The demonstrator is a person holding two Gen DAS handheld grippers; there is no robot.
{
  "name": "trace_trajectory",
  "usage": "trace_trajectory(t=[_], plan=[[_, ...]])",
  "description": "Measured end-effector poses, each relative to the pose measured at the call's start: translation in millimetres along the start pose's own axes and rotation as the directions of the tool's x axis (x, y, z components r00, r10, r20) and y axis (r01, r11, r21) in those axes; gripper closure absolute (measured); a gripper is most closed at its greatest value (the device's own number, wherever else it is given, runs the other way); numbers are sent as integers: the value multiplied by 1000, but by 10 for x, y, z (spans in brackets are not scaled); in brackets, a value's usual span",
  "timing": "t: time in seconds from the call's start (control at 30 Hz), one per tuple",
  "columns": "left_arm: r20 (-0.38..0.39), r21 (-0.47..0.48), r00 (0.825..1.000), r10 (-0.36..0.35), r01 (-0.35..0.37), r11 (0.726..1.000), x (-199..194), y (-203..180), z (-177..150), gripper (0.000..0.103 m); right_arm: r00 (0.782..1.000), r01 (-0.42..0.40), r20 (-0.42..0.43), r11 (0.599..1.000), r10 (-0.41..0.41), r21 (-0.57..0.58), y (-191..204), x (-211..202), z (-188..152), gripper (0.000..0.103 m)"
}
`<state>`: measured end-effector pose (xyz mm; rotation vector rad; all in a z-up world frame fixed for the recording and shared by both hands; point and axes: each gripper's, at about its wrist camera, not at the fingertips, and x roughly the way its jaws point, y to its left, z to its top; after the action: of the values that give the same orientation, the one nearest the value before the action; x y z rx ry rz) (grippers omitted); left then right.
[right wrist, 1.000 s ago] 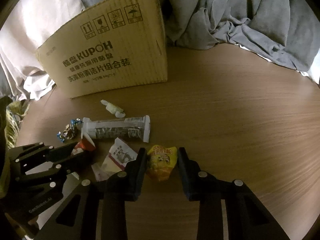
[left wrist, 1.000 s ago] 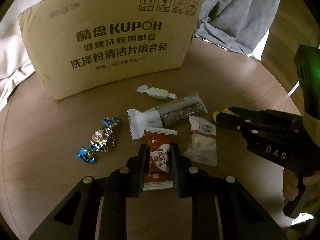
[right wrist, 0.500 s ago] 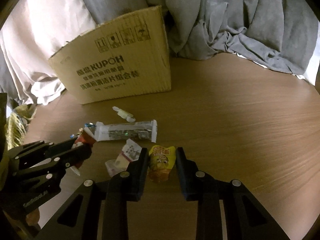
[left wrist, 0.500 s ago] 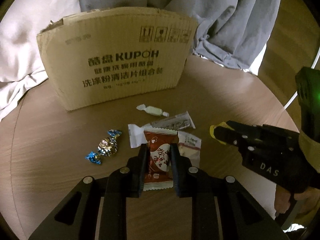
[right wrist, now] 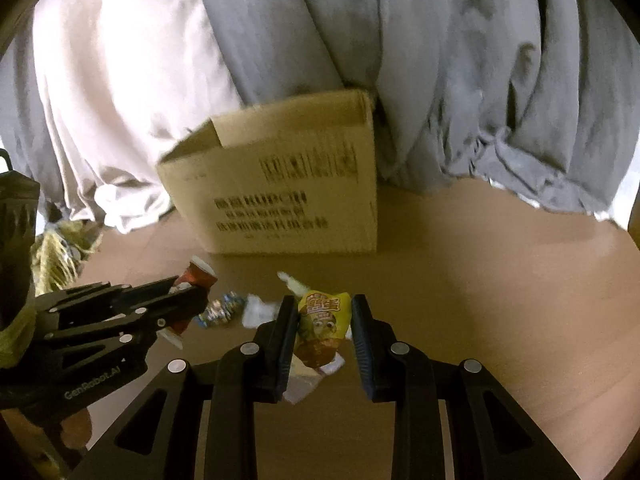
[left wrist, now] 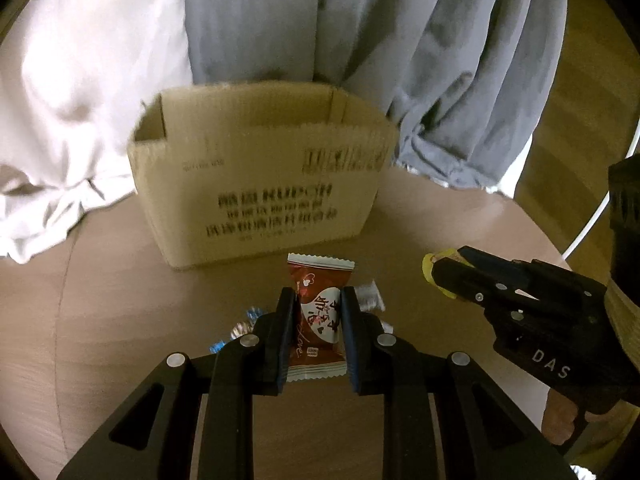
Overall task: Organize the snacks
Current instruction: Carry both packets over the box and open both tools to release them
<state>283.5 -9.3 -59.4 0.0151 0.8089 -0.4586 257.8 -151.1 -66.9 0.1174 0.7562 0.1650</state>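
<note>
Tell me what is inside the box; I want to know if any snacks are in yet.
The box is open on top, but only a strip of its bare inner walls shows. Its floor is hidden by the front wall, so I cannot tell whether snacks are inside.

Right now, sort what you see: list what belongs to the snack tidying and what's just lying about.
For the job:
left gripper holding red snack packet
right gripper holding yellow snack packet
cardboard box
blue-foil candy

Lying about:
grey cloth
pale cloth
</note>
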Motion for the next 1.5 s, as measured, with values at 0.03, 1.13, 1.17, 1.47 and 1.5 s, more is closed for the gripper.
trace_trajectory(t=[0.03, 1.13, 1.17, 1.47, 1.5], plan=[[14, -1, 1000, 1, -1, 1000, -38, 2, 32, 80, 1000, -2, 13, 1000, 2, -4, 12, -25, 37, 74], [231, 10, 970, 80, -85, 996, -235, 399, 1481, 80, 962, -62, 259, 994, 85, -94, 352, 10, 1477, 87], [225, 9, 970, 88, -93, 996, -193, 420, 1525, 80, 963, -57, 257, 993, 81, -100, 356, 37, 1524, 87], [169, 15, 979, 111, -116, 993, 96, 540, 1753, 69, 969, -39, 238, 994, 64, -106, 372, 237, 1743, 87], [172, 15, 978, 118, -122, 992, 105, 543, 1761, 64, 970, -37, 234, 994, 60, -103, 367, 254, 1750, 87]])
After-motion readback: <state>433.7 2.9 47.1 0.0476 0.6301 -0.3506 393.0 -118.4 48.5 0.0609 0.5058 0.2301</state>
